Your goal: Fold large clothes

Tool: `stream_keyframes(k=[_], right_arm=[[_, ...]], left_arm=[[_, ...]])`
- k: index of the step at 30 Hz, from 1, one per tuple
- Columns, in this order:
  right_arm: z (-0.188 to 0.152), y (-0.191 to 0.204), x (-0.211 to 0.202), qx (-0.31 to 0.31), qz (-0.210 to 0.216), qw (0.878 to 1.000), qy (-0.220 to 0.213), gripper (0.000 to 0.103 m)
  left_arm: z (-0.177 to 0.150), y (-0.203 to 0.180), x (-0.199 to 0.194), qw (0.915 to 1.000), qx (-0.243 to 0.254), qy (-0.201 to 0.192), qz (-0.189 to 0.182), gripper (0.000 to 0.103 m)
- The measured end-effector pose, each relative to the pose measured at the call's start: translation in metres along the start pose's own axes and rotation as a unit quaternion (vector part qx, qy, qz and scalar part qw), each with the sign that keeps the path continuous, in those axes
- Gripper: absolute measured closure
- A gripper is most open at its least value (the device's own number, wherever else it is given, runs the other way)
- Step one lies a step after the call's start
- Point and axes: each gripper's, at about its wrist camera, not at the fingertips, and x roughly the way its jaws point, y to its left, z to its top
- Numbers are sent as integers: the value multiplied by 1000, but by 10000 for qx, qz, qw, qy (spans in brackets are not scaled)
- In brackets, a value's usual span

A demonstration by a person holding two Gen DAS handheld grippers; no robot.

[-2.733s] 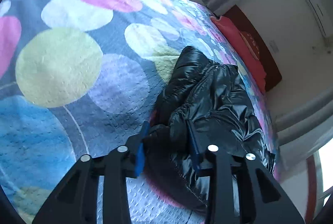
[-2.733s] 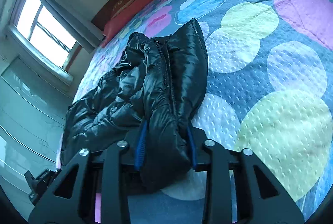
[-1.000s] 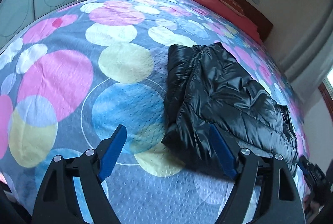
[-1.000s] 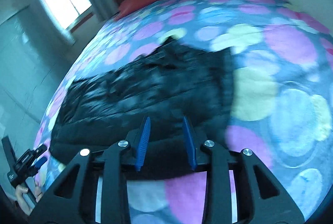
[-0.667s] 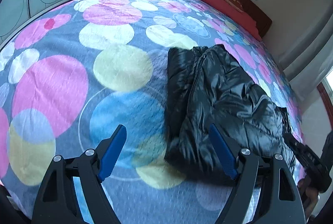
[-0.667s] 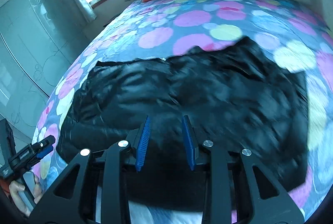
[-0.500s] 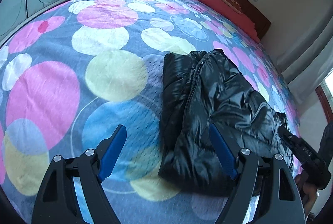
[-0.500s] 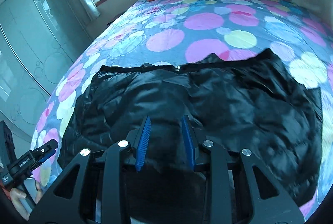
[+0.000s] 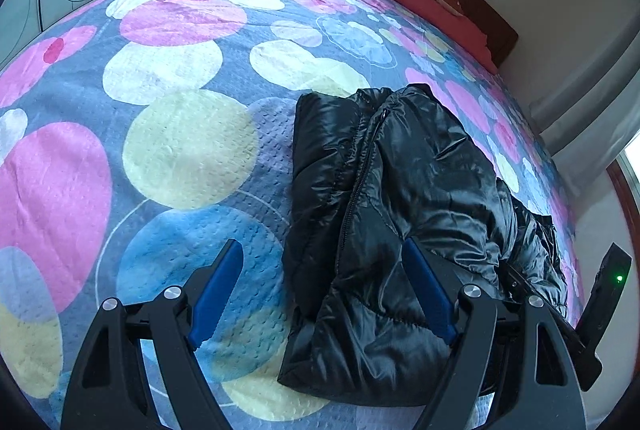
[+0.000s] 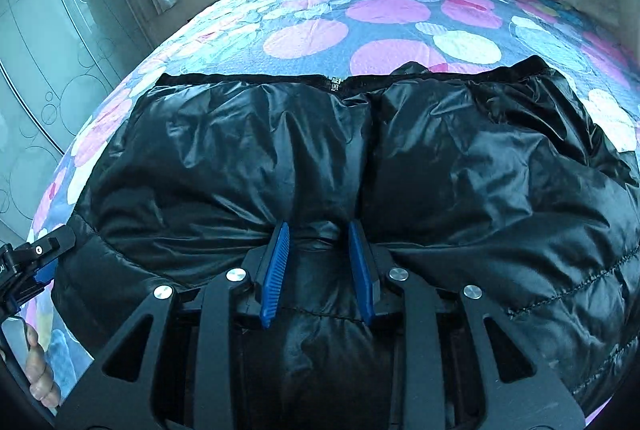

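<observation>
Pinching black jacket [image 10: 440, 158], right tongs [image 10: 320, 250]; left tongs [image 9: 320, 270] agape beside it.

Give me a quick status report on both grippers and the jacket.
Left gripper open, above the bedspread, holding nothing. Right gripper shut on black puffer jacket, pinching a fold. Jacket lies folded on the bed. Nothing in the way.

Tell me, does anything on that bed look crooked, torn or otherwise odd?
Nothing looks torn or spilled. The black jacket lies bunched and lumpy on the bedspread, its zipper running crooked. The right hand-held gripper pinches a fold of it; the left hand-held gripper is open over its near edge.
</observation>
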Motion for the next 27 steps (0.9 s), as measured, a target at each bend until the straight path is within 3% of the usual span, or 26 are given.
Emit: stream_keyframes(k=[7,13,22,25,27], right_arm=[[-2,-1,0,23,14,10000,-25,73],[-3,-1,-1,41,14,10000,-55,73],[-4,-1,-2,4,-2,9999,-101,73],[-5,0,-2,-13,-7,9999,-135,73],[-6,2,-1,-38,-25,9999,-154,73]], left_arm=[[4,1,5,9998,-177,-3,-36,23],[12,1,19,9978,-615,5,-262,23],[18,9,53,9875,-1400,133,-713,23],[18,9,55,9864,-1479,58,-711,32],[17,4,53,9880,-1395,40,-664,44]])
